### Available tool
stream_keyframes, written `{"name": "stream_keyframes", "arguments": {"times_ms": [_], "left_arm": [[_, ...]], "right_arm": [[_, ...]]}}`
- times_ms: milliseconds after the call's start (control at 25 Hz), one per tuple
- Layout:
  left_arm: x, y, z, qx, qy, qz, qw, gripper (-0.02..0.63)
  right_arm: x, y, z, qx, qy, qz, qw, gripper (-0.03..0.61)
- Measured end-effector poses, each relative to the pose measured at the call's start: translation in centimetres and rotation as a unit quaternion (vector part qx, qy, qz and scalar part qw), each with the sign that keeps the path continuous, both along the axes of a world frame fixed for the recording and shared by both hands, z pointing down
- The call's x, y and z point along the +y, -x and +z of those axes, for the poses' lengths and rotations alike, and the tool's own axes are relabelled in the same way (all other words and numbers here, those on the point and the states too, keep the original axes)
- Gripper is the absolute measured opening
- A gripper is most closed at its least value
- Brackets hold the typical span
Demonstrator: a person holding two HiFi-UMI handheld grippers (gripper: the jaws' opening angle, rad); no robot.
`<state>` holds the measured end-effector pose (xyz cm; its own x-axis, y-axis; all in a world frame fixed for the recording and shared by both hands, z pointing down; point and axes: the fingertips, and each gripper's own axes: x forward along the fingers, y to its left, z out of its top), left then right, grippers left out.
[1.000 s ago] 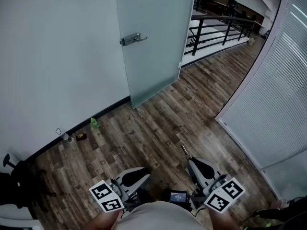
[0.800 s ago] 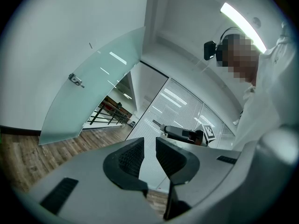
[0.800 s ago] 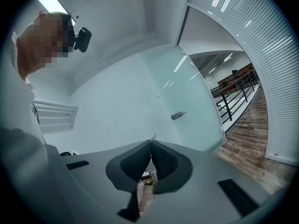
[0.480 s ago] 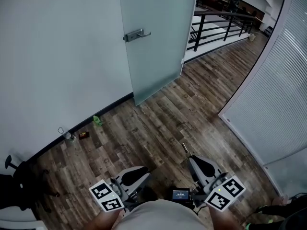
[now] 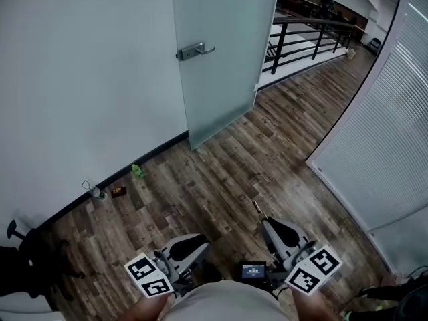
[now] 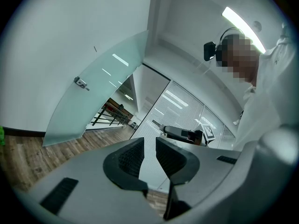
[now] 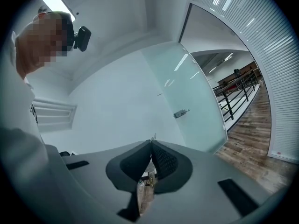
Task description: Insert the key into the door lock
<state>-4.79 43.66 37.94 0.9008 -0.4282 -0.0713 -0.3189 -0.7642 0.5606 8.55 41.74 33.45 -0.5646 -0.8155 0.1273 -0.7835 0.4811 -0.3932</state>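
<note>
R gripper (image 5: 267, 225) at bottom of head view, jaws clamped on key (image 5: 257, 208), blade poking fwd past tips. L gripper (image 5: 199, 245) beside it, jaws apart, nothing btwn. Door handle (image 5: 195, 51) on frosted glass door (image 5: 224, 79), well apart from key.

**Head view.** Your left tool (image 5: 200, 247) and right tool (image 5: 267, 224) are held low over the wooden floor (image 5: 221, 172), each carrying a marker cube and both pointing toward the frosted glass door (image 5: 224, 79). A key (image 5: 257, 208) projects from the tip of your right tool. The door's lever handle (image 5: 195, 50) is well apart from the key. A black railing (image 5: 307, 35) stands beyond the door's right edge. A small green object (image 5: 137, 171) lies at the foot of the white wall (image 5: 80, 79).
</note>
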Motion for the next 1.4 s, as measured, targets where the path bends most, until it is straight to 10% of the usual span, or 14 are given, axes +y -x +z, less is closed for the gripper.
{"name": "stream_keyframes", "arguments": {"times_ms": [1400], "left_arm": [[-16.6,-5.8,0.1,-0.011,0.017,-0.062,0.9979,0.091]], "right_arm": [[-18.7,-4.3,0.8,-0.007,0.015,-0.081,0.997,0.017]]}}
